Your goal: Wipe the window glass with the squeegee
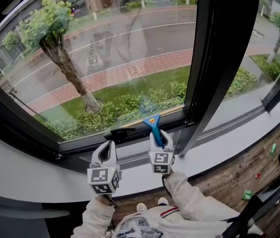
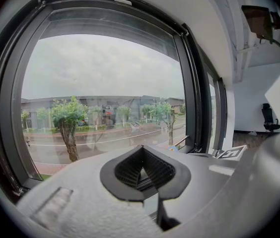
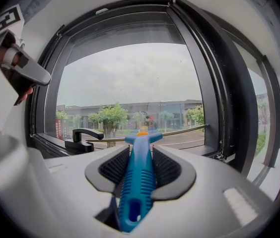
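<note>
A squeegee with a blue ribbed handle (image 1: 155, 127) (image 3: 139, 177) and an orange spot stands upright against the bottom of the window glass (image 1: 120, 48). Its thin blade (image 3: 172, 131) lies along the lower edge of the pane. My right gripper (image 1: 160, 137) (image 3: 140, 168) is shut on the handle, just above the sill. My left gripper (image 1: 105, 147) (image 2: 142, 171) hangs to the left of it, a little lower and apart from the glass, shut with nothing between its pads. The right gripper view shows the left gripper's body (image 3: 17, 66) at upper left.
A black window handle (image 1: 122, 133) (image 3: 83, 134) sits on the lower frame just left of the squeegee. A thick dark mullion (image 1: 219, 58) bounds the pane on the right. Below run the white sill (image 1: 224, 150) and a wooden floor (image 1: 259, 172) with small scattered items.
</note>
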A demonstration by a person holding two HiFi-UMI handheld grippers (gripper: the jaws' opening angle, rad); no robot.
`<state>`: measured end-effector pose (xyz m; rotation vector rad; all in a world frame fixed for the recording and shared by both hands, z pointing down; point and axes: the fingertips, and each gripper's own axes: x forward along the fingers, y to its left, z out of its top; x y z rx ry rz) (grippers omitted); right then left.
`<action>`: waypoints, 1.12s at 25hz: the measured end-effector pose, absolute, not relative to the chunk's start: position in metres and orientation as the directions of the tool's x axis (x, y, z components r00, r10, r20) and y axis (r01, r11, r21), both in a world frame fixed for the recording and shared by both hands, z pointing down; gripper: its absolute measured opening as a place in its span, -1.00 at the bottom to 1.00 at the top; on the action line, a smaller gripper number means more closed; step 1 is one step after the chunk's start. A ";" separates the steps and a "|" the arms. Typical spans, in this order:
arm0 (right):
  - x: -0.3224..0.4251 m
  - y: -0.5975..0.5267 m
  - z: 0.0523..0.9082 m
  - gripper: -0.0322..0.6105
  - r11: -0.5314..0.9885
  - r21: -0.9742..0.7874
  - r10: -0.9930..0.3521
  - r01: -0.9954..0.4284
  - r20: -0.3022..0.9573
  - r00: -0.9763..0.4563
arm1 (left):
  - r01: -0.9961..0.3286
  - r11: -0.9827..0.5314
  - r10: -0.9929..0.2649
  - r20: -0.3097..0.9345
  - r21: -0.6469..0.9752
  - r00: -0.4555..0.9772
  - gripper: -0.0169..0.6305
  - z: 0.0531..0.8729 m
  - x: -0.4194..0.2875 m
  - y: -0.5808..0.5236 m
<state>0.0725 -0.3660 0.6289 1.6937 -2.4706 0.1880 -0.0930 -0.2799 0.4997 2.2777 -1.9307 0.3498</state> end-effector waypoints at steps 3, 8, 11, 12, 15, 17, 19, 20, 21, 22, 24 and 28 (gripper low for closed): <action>0.073 -0.366 0.623 -0.45 0.354 -0.022 -0.920 -0.935 0.173 -0.353 | -0.985 -0.165 -0.952 0.267 -0.045 0.147 -0.94 0.504 -0.094 -0.279; 0.076 -0.364 0.615 -0.45 0.355 -0.042 -0.919 -0.934 0.166 -0.357 | -0.986 -0.164 -0.951 0.271 -0.034 0.149 -0.94 0.506 -0.092 -0.275; 0.078 -0.363 0.609 -0.45 0.350 -0.061 -0.922 -0.935 0.156 -0.355 | -0.987 -0.159 -0.953 0.267 -0.038 0.143 -0.94 0.505 -0.094 -0.272; 0.079 -0.364 0.608 -0.45 0.346 -0.067 -0.923 -0.936 0.153 -0.352 | -0.987 -0.157 -0.954 0.266 -0.041 0.140 -0.94 0.504 -0.095 -0.272; 0.080 -0.365 0.600 -0.45 0.338 -0.066 -0.928 -0.939 0.143 -0.344 | -0.988 -0.153 -0.954 0.267 -0.035 0.138 -0.94 0.504 -0.095 -0.268; 0.079 -0.365 0.592 -0.45 0.344 -0.071 -0.928 -0.936 0.127 -0.350 | -0.988 -0.148 -0.954 0.267 -0.031 0.134 -0.94 0.503 -0.095 -0.265; 0.078 -0.365 0.584 -0.45 0.347 -0.088 -0.928 -0.934 0.109 -0.356 | -0.990 -0.140 -0.956 0.266 -0.032 0.126 -0.94 0.503 -0.098 -0.261; 0.077 -0.366 0.579 -0.45 0.347 -0.096 -0.929 -0.933 0.100 -0.356 | -0.990 -0.135 -0.956 0.265 -0.032 0.122 -0.94 0.502 -0.099 -0.259; 0.076 -0.366 0.576 -0.45 0.349 -0.101 -0.929 -0.932 0.095 -0.358 | -0.991 -0.130 -0.957 0.264 -0.033 0.117 -0.94 0.502 -0.100 -0.257; 0.075 -0.365 0.574 -0.45 0.353 -0.104 -0.928 -0.930 0.092 -0.362 | -0.992 -0.125 -0.958 0.263 -0.035 0.111 -0.94 0.501 -0.101 -0.254; 0.072 -0.362 0.564 -0.45 0.366 -0.106 -0.924 -0.924 0.078 -0.375 | -0.993 -0.113 -0.961 0.259 -0.041 0.099 -0.94 0.501 -0.104 -0.249; 0.065 -0.349 0.538 -0.45 0.400 -0.123 -0.912 -0.908 0.041 -0.407 | -0.995 -0.086 -0.965 0.251 -0.047 0.071 -0.94 0.503 -0.112 -0.236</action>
